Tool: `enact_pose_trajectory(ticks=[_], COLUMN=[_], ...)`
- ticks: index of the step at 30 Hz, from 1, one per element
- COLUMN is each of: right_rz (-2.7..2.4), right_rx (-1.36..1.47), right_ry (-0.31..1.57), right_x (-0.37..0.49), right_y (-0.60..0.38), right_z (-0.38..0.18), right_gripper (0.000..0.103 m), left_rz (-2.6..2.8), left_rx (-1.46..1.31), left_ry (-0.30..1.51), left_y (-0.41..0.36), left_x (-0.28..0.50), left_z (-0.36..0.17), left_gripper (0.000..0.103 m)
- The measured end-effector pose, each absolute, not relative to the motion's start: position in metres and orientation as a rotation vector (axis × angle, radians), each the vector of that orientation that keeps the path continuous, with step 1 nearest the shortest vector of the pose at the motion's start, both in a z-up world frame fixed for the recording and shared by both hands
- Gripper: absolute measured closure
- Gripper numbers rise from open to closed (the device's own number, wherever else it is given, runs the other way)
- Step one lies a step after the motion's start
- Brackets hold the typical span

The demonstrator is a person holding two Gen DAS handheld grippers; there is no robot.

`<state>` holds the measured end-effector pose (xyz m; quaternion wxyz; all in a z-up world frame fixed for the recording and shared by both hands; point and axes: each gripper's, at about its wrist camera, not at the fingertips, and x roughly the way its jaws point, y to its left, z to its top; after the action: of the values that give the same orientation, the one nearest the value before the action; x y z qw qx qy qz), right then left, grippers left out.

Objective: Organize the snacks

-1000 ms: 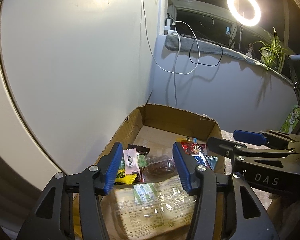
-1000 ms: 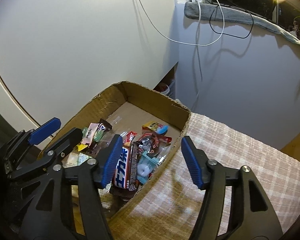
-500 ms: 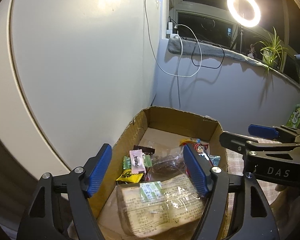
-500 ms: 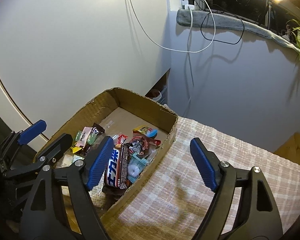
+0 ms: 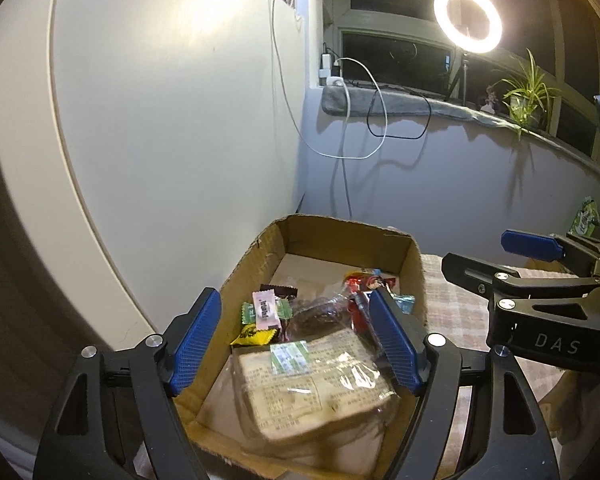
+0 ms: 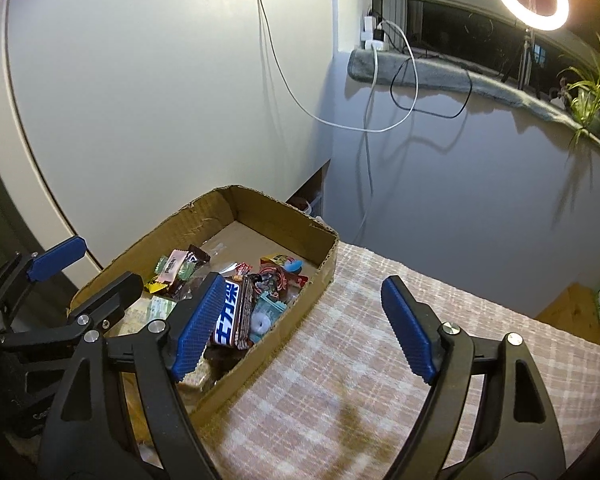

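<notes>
The snacks lie in the cardboard box, with a bagged bread loaf at its near end and small wrapped candies beyond it. Both the left gripper and right gripper have just been opening and stand wide, empty. The loaf looks soft, light and crinkly-slick, so it is probably best pinched gently across its middle.
</notes>
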<state>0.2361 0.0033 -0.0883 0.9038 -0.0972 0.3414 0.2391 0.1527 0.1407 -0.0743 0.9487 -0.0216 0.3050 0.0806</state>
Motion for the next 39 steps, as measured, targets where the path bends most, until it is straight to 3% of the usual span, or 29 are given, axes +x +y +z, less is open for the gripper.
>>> enact_pose_trajectory(ticks=[14,20,39], right_rz=[0.477,0.474,0.428], right_rx=[-0.229,-0.229,-0.266], right_ry=[0.618,0.572,0.534], right_x=[0.194,0.17,0.147], right_y=[-0.013,-0.02,-0.036], right_z=[-0.075,-0.073,-0.077], right_gripper=[0.014,0.002,0.001], left_rz=[0.166,0.164,0.168], left_rx=[-0.059,-0.069,-0.055], left_ry=[0.597,0.591,0.579], left_y=[0.135,0.135,0.131], left_x=[0.125,0.116,0.106], left_z=[-0.07,-0.07,-0.071], left_gripper=[0.026,0.022,0.022])
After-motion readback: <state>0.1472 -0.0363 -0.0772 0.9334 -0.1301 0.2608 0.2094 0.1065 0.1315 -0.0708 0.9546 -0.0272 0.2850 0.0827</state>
